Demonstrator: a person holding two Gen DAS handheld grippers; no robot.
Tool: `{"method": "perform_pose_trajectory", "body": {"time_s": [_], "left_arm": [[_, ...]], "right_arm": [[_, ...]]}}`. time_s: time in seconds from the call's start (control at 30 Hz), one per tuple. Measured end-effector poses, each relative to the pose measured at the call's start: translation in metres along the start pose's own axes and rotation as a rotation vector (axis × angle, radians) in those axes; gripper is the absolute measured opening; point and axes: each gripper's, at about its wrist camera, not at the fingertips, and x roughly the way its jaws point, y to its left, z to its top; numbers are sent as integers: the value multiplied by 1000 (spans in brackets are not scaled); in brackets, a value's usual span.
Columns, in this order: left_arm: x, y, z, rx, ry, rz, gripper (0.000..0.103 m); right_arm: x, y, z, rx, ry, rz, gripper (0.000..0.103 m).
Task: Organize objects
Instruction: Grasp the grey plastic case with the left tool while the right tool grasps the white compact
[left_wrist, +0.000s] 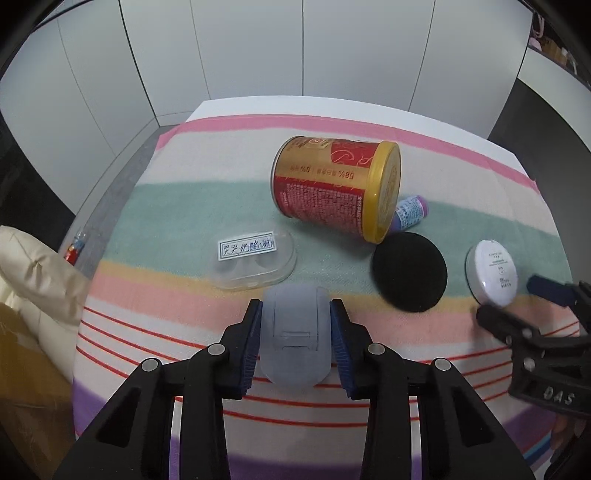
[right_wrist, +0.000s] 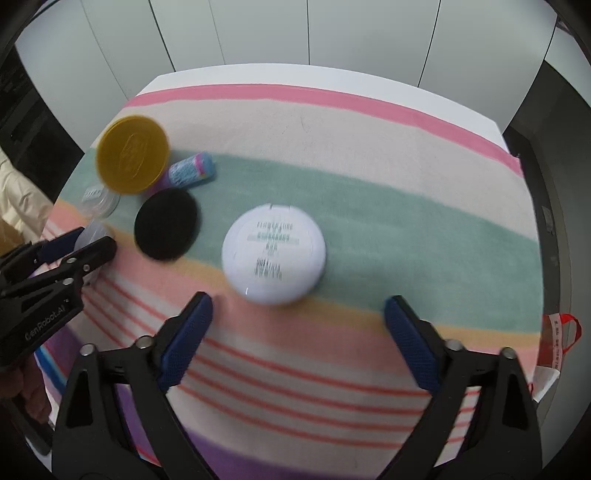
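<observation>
My left gripper (left_wrist: 295, 314) is shut on a grey translucent plastic case (left_wrist: 294, 339), held just above the striped cloth. My right gripper (right_wrist: 297, 306) is open and empty, just short of a round white compact (right_wrist: 274, 253), which also shows in the left wrist view (left_wrist: 491, 273). A black round pad (left_wrist: 409, 271) lies between the two grippers. A gold and red can (left_wrist: 334, 184) lies on its side with its yellow lid (right_wrist: 133, 153) facing right. A small purple and blue tube (left_wrist: 410, 211) lies behind it. A clear oval case (left_wrist: 253, 258) with a handwritten label lies to the left.
The striped cloth (right_wrist: 369, 177) covers a white table (left_wrist: 332, 107) that ends at white wall panels. A cream cushion (left_wrist: 33, 266) and a cardboard box (left_wrist: 22, 369) sit off the left edge. A white bag with red handles (right_wrist: 557, 347) hangs at the right edge.
</observation>
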Motion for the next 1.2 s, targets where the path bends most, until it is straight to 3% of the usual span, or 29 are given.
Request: {"method": "perform_pose_trajectory", "body": {"time_s": [0.03, 0.17, 0.4, 0.63, 0.67, 0.7, 0.77, 0.97, 1.03, 1.07, 1.1, 1.17, 1.2], "left_arm": [[0, 0, 1, -10, 2, 3, 36], [0, 1, 1, -29, 28, -2, 36], [-18, 3, -11, -57, 62, -15, 36], [-57, -4, -22, -65, 46, -38, 36], [-63, -6, -23, -56, 39, -39, 36], [-69, -7, -24, -48, 33, -42, 36], [-83, -11, -28, -62, 20, -39, 36], [-102, -21, -43, -29, 0, -33, 36], [-99, -22, -49, -21, 6, -26, 36], [-98, -23, -51, -23, 11, -26, 36], [-96, -24, -53, -25, 17, -26, 36], [-92, -27, -55, -23, 18, -23, 36], [-90, -28, -56, -23, 19, -22, 36]], "right_arm": [[1, 0, 3, -5, -8, -3, 88], [-1, 6, 10, -63, -29, 2, 58], [-18, 0, 3, -50, -7, 41, 57], [-59, -9, -21, -17, -24, 48, 55], [-66, -10, -25, -14, -29, 50, 35], [-72, -11, -27, -16, -31, 50, 9], [-82, -8, -30, -12, -27, 15, 11], [-100, -11, -50, -12, -27, 15, 11], [-103, -19, -60, 13, -25, 14, 21], [-104, -23, -65, 39, -25, 19, 36], [-105, -26, -69, 59, -27, 20, 58], [-105, -34, -75, 104, -38, 7, 74], [-104, -38, -77, 118, -41, 6, 76]]}}
